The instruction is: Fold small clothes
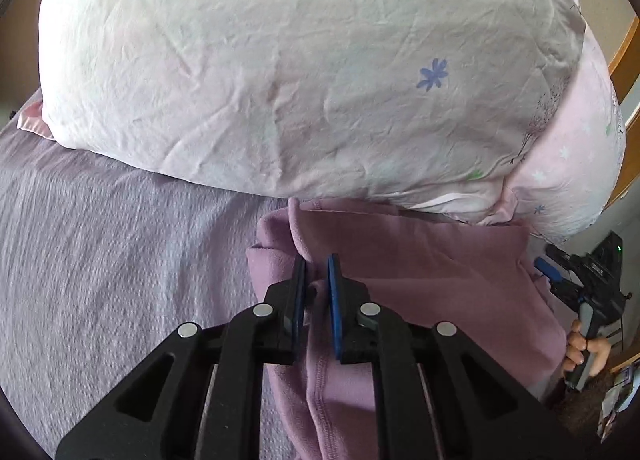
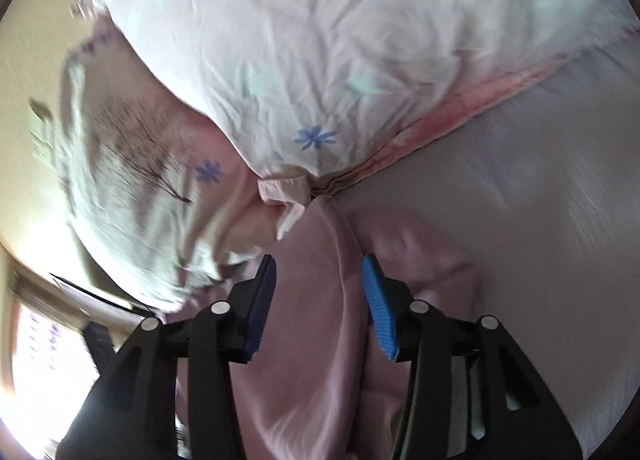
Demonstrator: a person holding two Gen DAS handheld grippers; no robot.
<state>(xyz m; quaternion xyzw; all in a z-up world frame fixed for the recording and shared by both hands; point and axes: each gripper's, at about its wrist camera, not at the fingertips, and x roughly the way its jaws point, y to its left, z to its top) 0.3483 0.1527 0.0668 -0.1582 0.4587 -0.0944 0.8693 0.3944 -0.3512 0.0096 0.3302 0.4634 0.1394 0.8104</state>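
A mauve fleece garment (image 1: 420, 280) lies on the bed against the pillows; it also shows in the right wrist view (image 2: 312, 320). My left gripper (image 1: 317, 264) is nearly closed, pinching a raised fold near the garment's left edge. My right gripper (image 2: 320, 272) is open over the garment, with a ridge of fabric between its blue pads (image 2: 378, 300). That view is motion-blurred. The right gripper also shows in the left wrist view (image 1: 580, 280) at the garment's right edge, held by a hand.
A large white pillow with flower prints (image 1: 300, 72) and a pink pillow (image 1: 572, 164) crowd the garment's far side. A lilac textured bedspread (image 1: 100, 260) covers the bed to the left. A wooden bed frame (image 1: 624, 56) is at the right.
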